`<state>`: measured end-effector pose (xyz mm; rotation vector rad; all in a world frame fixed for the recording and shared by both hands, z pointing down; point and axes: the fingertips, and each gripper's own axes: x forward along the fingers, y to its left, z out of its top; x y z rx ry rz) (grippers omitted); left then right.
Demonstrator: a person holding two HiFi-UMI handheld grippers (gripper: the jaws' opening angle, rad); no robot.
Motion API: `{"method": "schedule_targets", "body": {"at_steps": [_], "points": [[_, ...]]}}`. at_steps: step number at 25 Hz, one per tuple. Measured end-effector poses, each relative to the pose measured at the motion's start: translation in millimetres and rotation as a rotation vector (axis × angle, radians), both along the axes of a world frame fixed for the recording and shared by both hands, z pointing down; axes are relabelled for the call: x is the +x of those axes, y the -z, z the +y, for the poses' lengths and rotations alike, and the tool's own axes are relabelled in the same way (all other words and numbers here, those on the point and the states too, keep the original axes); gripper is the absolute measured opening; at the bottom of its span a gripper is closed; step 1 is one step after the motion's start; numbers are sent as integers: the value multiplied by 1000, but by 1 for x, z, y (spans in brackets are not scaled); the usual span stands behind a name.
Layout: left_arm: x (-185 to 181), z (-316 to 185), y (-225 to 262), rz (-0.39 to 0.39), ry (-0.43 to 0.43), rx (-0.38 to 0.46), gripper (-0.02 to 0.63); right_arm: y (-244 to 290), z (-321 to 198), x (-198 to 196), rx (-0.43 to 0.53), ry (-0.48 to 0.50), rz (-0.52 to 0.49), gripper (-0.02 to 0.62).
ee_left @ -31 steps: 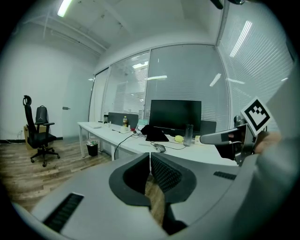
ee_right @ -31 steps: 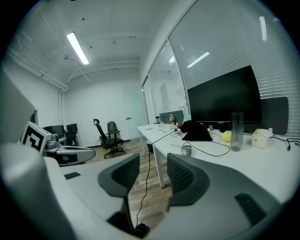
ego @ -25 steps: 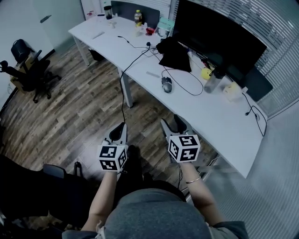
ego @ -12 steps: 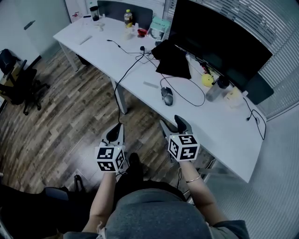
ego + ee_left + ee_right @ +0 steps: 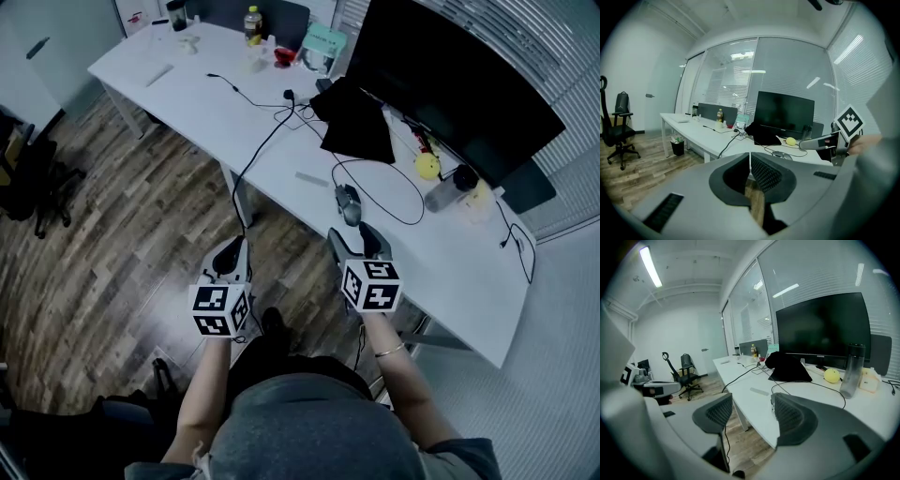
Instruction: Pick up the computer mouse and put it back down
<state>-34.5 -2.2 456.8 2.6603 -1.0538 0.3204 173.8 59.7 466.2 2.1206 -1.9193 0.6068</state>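
Here we faced the computer mouse (image 5: 349, 203).
Just short of it, the empty jaws of our right gripper (image 5: 352, 235) had just been opening (to straddle it); left gripper (image 5: 231, 255) shut, unneeded.

Dim bluish head view, ceiling strip light (image 5: 650, 266) glowing at eleven o'clock in the right gripper view, fisheye bending and black corners in both gripper views, close foreground soft
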Motion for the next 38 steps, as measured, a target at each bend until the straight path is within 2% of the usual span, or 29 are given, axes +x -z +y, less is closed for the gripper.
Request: {"method": "schedule_targets", "body": {"at_steps": [12,22,38], "points": [[8,-44,-14,16,-66,-43,29,-8,-34,19,-47,-73,47,275],[26,-59,-22,-11,-106,-60,29,-31,-45,47,-112,-100,66,293],[74,-92,-35,-51,-128,-92,29,-77,-79,82,-210,-62,34,308]]}}
